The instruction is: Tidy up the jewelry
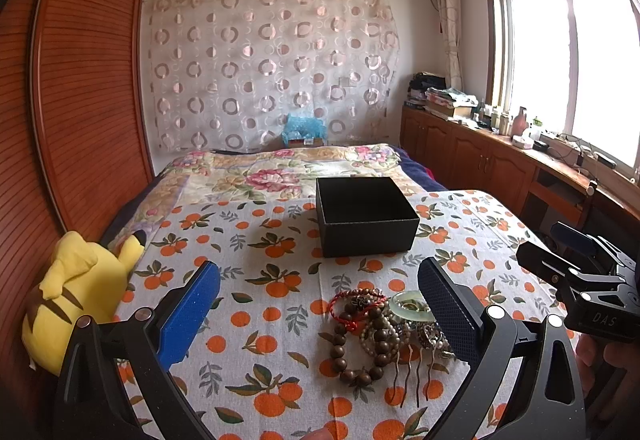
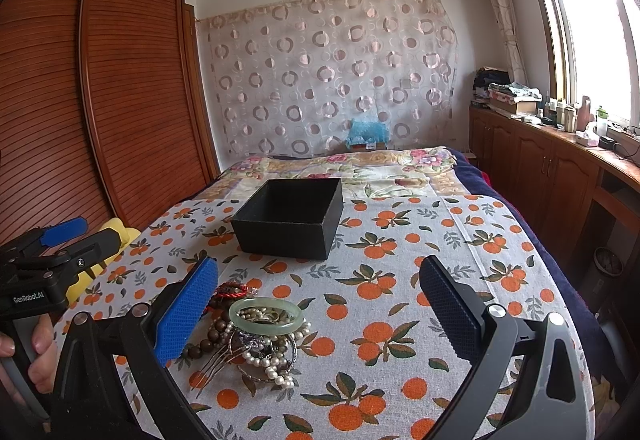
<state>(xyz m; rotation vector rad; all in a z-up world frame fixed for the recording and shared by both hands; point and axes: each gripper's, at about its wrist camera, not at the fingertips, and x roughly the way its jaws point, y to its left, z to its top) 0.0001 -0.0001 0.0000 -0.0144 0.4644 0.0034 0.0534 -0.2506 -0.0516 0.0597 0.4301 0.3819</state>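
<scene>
With both pairs of fingers spread wide and holding nothing, the left gripper [image 1: 320,304] and right gripper [image 2: 320,300] hover low over the orange-print cloth [image 2: 400,240], seemingly poised to pick. Between them lies the jewelry pile [image 1: 384,332]: a pale green bangle [image 2: 265,314] on top of pearls, brown wooden beads [image 1: 352,356], red cord and a hair comb, all tangled. Beyond it, apart, stands the open black box [image 1: 366,216], probably the destination.

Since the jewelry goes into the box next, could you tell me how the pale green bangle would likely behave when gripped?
The green bangle looks rigid and glossy, so it may slip between pads. It rests atop the pearl strand, so lifting might drag beads along. Probably brittle if dropped.
</scene>
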